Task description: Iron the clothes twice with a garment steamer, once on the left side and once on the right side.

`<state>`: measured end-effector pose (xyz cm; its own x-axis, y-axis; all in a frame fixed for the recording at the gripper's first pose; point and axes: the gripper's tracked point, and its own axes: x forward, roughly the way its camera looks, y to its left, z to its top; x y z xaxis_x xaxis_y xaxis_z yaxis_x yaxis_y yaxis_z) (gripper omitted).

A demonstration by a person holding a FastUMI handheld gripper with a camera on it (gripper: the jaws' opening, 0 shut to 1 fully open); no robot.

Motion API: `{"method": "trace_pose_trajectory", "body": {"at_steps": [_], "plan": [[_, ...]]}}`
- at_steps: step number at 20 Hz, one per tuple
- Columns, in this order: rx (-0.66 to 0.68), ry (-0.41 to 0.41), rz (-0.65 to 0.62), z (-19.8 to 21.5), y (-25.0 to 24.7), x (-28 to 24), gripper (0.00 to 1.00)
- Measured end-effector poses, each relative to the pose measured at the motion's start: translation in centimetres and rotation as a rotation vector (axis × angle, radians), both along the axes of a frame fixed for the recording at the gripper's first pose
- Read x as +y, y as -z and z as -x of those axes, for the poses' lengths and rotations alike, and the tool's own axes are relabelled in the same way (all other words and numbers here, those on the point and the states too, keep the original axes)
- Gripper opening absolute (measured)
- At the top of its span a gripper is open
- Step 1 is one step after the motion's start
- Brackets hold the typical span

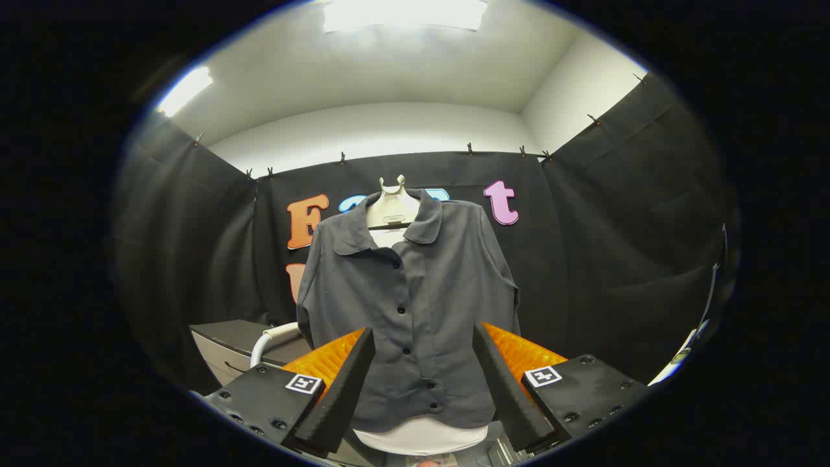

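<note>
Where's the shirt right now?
The dark shirt hangs on a hanger against the black booth wall, straight ahead beyond the open gripper, framed between its fingers.

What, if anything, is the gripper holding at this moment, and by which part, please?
Nothing is held. The gripper is open, its fingers spread apart, with the dark shirt hanging on its hanger beyond them, untouched.

Black cloth walls (616,227), ceiling light (402,13) — white ceiling (389,71)

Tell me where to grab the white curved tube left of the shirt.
Probably take the white curved tube on its arched top, coming from above: that bend stands free beside the shirt, while its lower part is hidden. The gripper is open, facing the shirt.
</note>
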<state>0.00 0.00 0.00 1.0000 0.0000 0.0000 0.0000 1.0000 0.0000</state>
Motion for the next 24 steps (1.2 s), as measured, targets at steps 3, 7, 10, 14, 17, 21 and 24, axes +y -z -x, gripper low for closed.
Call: {"method": "trace_pose_trajectory", "body": {"at_steps": [3, 7, 10, 14, 17, 21, 24], "plan": [[0.012, -0.008, -0.019, 0.2, 0.3, 0.2, 0.98], [0.015, 0.004, -0.024, 0.2, 0.4, -0.2, 0.98], [0.015, 0.006, -0.028, 0.2, 0.4, -0.3, 0.98], [0.027, 0.018, -0.038, 0.1, 1.1, -0.9, 0.98], [0.049, 0.028, -0.054, 0.1, 2.0, -1.3, 0.98], [0.035, 0.043, -0.045, 0.3, 1.6, -1.9, 0.98], [0.035, 0.038, -0.035, 0.4, 1.5, -1.6, 0.98]]}}
